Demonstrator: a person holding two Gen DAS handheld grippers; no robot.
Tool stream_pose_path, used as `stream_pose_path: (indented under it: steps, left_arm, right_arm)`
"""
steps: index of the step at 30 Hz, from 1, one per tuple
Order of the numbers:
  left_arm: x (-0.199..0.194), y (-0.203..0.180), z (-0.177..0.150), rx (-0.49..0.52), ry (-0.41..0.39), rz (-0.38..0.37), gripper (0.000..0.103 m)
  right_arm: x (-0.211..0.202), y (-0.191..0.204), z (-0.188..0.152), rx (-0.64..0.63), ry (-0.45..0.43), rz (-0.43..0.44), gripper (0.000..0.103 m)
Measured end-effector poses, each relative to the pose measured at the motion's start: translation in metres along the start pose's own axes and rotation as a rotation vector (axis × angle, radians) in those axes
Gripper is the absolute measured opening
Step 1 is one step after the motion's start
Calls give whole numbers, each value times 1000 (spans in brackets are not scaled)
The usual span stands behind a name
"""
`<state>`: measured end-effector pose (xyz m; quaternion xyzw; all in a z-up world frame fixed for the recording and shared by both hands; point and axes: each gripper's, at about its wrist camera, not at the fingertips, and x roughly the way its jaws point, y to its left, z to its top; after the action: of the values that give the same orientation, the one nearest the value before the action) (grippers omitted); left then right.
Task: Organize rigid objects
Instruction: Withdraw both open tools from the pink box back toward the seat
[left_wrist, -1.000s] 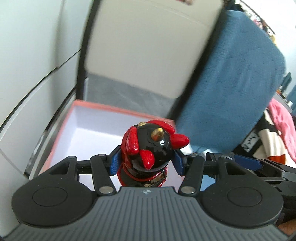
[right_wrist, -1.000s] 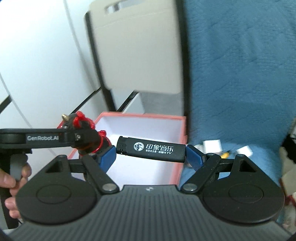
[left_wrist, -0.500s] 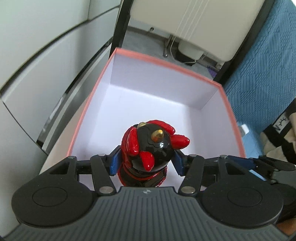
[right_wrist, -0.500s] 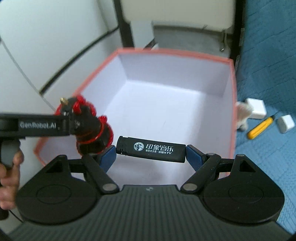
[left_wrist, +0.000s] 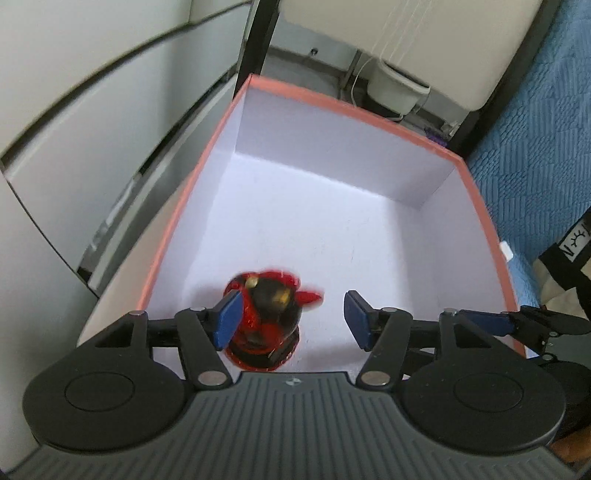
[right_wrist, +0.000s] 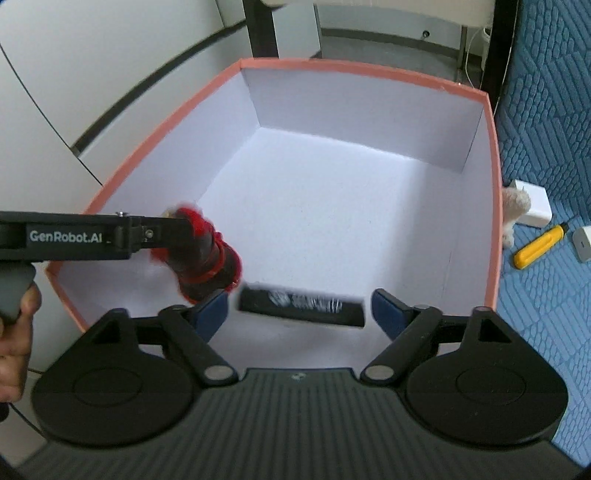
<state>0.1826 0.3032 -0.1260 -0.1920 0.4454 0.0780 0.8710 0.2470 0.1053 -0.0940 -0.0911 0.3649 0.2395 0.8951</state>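
A white box with a salmon rim lies open below both grippers; it also shows in the right wrist view. My left gripper is open over the box's near left part. The red and black figurine is blurred just below it, loose beside the left pad. My right gripper is open too. The black lighter is blurred between its pads, touching neither. The figurine shows under the left gripper's finger in the right wrist view.
A blue quilted cover lies right of the box, with a yellow utility knife, a white block, a grey plug and a small plush on it. White cabinet panels stand at the left.
Both grippers have opened over the box. The figurine and the lighter have left the pads and are dropping, blurred. The view has tilted further down into the box.
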Motion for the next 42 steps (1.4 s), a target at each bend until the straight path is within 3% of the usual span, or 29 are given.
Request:
stream_pose_path:
  steps: [2,13,22,30,42]
  left_arm:
    - [-10,-2,2,3,-21,4,66]
    - [-66,-40,4,9,-145,-29,66]
    - [-99,-89,-11,49,-205,-79,66]
    - [-106,-135,-29,75,-226,-121,66]
    - [-84,-196,-70,127,-192,-170,66]
  right_arm:
    - [-8,-2,3,3,-27,-11,103]
    - [-79,-18,9,39,-187,-18,103]
    - [-126,-47,-8,74,-290,-67,103]
    - [-156,-78,-33,109,-347,-111,103]
    - [-178,-130,-83,154,-376,-177,103]
